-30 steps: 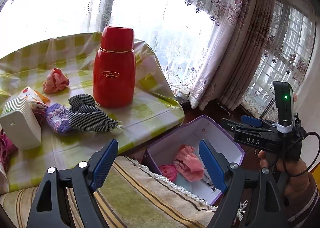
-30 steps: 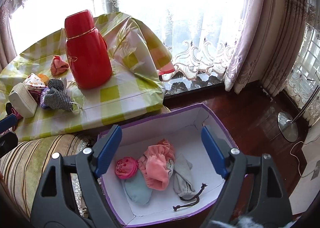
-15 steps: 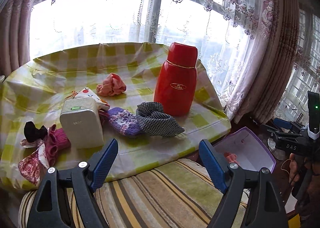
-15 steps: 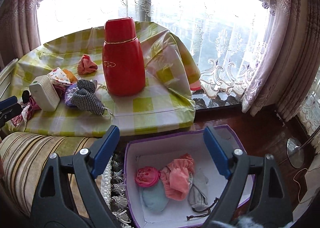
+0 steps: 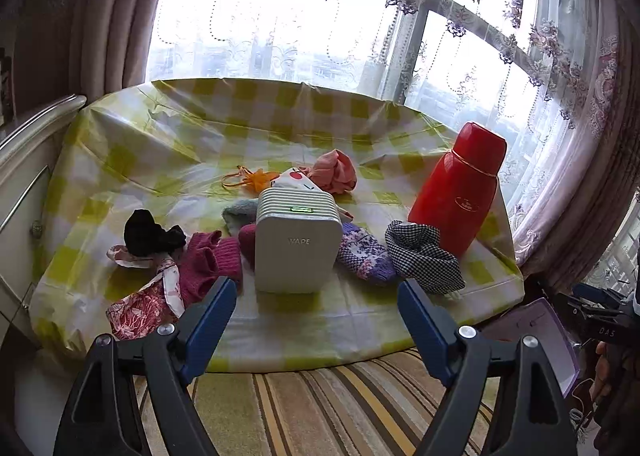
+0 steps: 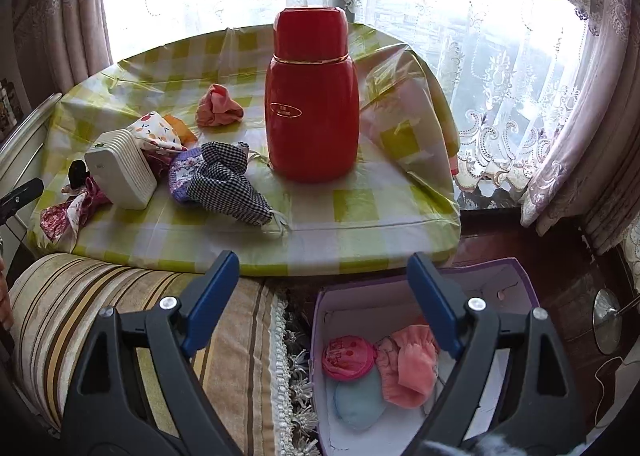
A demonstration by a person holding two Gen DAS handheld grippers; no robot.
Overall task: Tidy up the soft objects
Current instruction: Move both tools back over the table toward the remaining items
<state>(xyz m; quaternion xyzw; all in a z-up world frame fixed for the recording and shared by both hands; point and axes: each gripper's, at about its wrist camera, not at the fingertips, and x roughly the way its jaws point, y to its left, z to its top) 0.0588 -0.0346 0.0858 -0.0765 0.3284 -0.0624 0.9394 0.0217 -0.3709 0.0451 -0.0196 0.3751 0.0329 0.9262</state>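
Both grippers empty, between picks, with soft things left on the table.

Our left gripper (image 5: 316,316) has its jaws wide apart, holding nothing, above the striped cushion (image 5: 320,408) and facing the white device (image 5: 296,244); our right gripper (image 6: 324,296) is likewise spread and empty, over the purple box (image 6: 516,280) on the floor. Three or so soft pieces already lie in that box. On the checked tablecloth (image 5: 160,144) we see the magenta knit (image 5: 204,264), purple floral sock (image 5: 366,256), checkered cloth (image 5: 424,256) and pink cloth (image 5: 334,176) waiting. We judge the next move is a reach forward to pinch one piece, steering clear of the red flask (image 6: 312,116).
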